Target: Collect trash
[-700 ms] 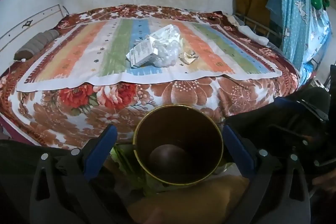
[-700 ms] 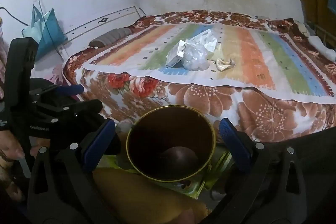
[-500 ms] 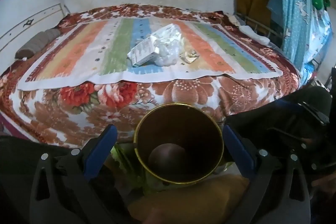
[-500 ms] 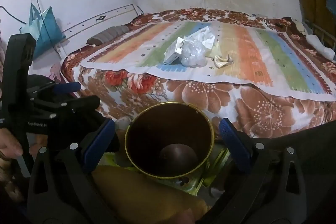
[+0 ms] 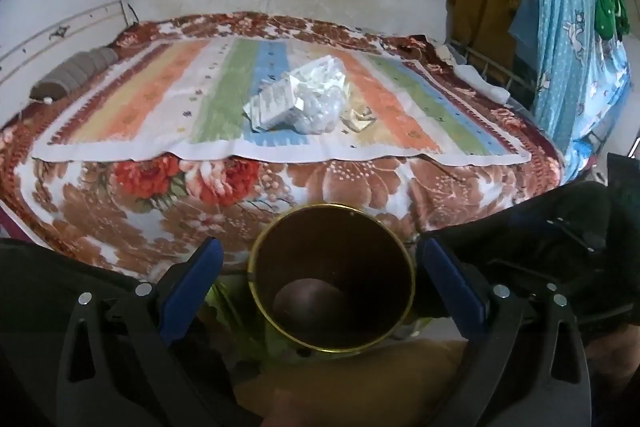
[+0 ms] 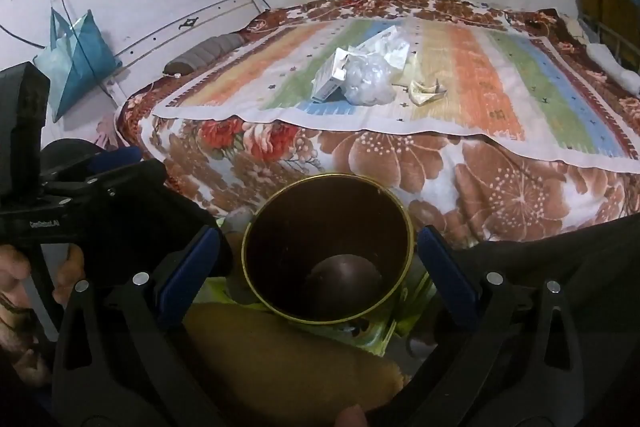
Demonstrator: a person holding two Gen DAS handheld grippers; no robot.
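Observation:
A pile of trash lies on the striped sheet in the middle of the bed: a white carton (image 5: pixel 274 103) (image 6: pixel 330 79), a clear crumpled plastic bag (image 5: pixel 320 107) (image 6: pixel 368 83), white paper behind it (image 6: pixel 386 47), and a small crumpled wrapper (image 5: pixel 358 117) (image 6: pixel 426 93). A dark round bin with a gold rim (image 5: pixel 256 259) (image 6: pixel 408 227) stands on the floor below the bed's near edge, open and empty-looking. My left gripper (image 5: pixel 320 263) and right gripper (image 6: pixel 320 255) are both open, hovering above the bin, far from the trash.
The bed carries a floral blanket (image 5: pixel 360 187) and a grey bolster (image 5: pixel 76 75) at its left. Clothes hang at the right (image 5: pixel 568 27). A blue bag (image 6: pixel 76 59) hangs on the left wall. The left gripper's body (image 6: pixel 100 203) sits close beside the right one.
Both grippers have tilted up slightly; the bed and trash sit a little higher and farther in view. The bin stays between the fingers. Nothing was grasped.

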